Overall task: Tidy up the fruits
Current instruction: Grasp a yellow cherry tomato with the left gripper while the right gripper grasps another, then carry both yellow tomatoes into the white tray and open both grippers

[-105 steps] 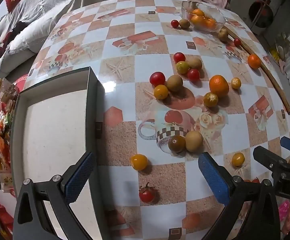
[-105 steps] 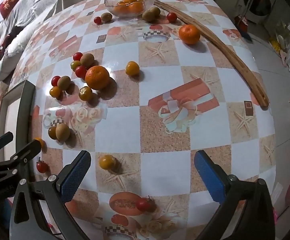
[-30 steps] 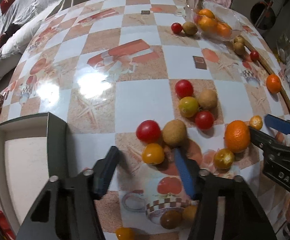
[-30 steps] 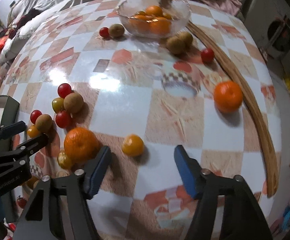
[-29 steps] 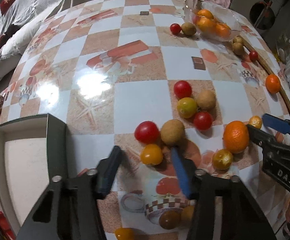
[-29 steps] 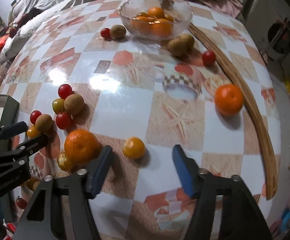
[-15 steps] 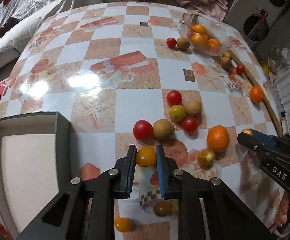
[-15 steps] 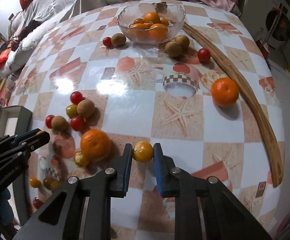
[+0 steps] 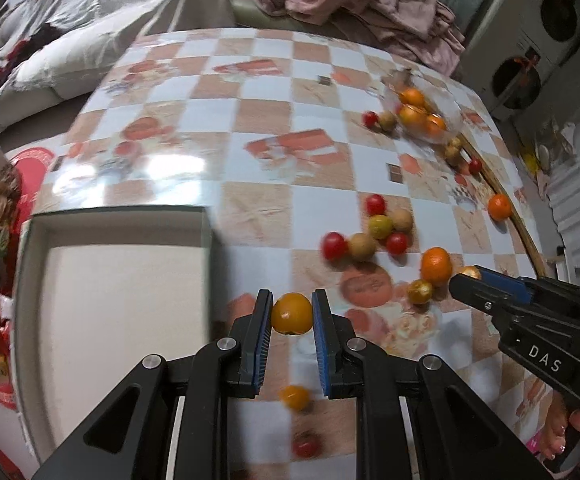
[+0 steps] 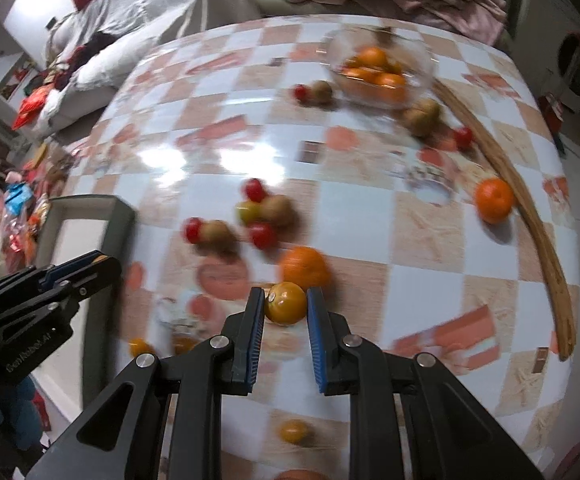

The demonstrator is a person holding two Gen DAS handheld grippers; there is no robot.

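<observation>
My left gripper point(image 9: 291, 314) is shut on a small yellow-orange tomato point(image 9: 292, 313) and holds it above the table, just right of the grey box point(image 9: 122, 280). My right gripper point(image 10: 286, 304) is shut on another yellow-orange tomato point(image 10: 286, 303), lifted in front of a large orange point(image 10: 304, 266). The right gripper also shows at the right of the left wrist view point(image 9: 490, 284), and the left gripper at the left of the right wrist view point(image 10: 74, 268). A cluster of red tomatoes, a green tomato and kiwis point(image 9: 374, 232) lies mid-table.
A glass bowl of oranges point(image 10: 382, 68) stands at the far side, with kiwis point(image 10: 422, 114) beside it. A long wooden stick point(image 10: 530, 216) runs along the right edge, an orange point(image 10: 494, 200) against it. Small tomatoes point(image 9: 296, 396) lie near the front edge. Bedding and clothes lie beyond the table.
Both grippers have lifted with their tomatoes and pulled back from the table. The left one has swung left toward the grey box. The views are blurred by motion.
</observation>
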